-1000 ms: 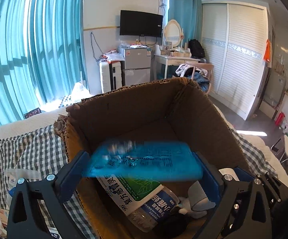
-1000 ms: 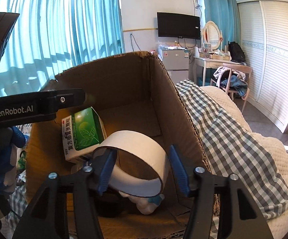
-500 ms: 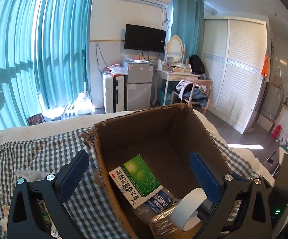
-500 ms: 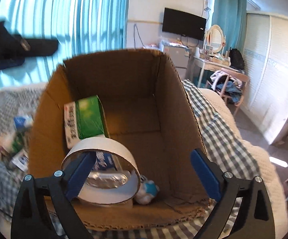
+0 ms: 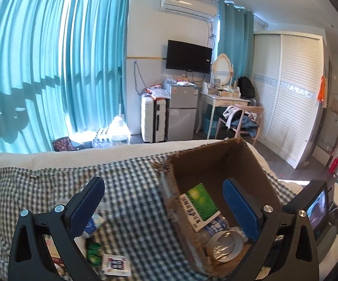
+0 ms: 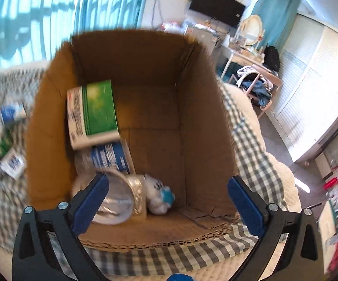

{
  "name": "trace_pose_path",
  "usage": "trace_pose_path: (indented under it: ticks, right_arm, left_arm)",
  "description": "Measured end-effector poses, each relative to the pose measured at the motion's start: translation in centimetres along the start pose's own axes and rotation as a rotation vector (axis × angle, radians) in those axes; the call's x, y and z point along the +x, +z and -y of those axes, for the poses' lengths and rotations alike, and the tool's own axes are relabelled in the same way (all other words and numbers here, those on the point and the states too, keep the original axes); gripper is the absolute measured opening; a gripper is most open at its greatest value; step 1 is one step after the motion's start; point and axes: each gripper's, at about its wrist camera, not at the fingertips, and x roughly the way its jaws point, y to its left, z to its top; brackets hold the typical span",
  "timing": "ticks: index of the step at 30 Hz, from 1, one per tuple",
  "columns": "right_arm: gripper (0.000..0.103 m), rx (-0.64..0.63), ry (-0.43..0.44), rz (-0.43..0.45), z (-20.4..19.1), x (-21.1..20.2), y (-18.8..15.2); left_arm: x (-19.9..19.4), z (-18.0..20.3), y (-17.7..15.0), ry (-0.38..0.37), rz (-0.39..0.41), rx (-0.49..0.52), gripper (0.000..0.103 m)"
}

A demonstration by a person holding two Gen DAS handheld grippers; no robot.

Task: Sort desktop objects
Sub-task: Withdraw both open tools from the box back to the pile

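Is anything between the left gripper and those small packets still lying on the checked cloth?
Nothing visible. The left gripper is open and empty, and the packets lie uncovered on the cloth, left of the box.

Sunlit teal curtains point(image 5: 52, 70), white wardrobe point(image 5: 290, 98)

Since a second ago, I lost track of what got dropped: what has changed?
The right gripper let go of the tape roll, which now lies in the box; its jaws are opening, nothing between them. The left gripper dropped its blue pack and pulled back up and left, open over the checked cloth. The green carton, bottle and box stayed put.
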Motion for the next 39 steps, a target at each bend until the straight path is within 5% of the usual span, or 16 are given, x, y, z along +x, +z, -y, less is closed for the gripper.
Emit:
trace_pose_path:
  ticks: [5,16,27,39]
  right_arm:
    - [0.103,0.082,0.052,0.165,-0.2,-4.4,2.4]
    - [0.103,0.033,0.227,0.512,-6.3,-11.0,6.0]
    - [0.103,-0.042,0.393,0.528,-14.1,-10.3,6.8]
    - [0.098,-0.1,0.521,0.463,-20.9,-7.5,6.0]
  left_arm:
    - [-2.2,-3.6,0.9,0.072,0.046,-0.012,0.103]
    - [-5.6,-11.4,0.7,0.236,0.14,-0.043,0.103]
    - [-7.8,-17.3,-3.8,0.431,0.169,-0.044,0.103]
    - [-5.8,-23.7,-8.8,0.423,0.01,-0.187,0.103]
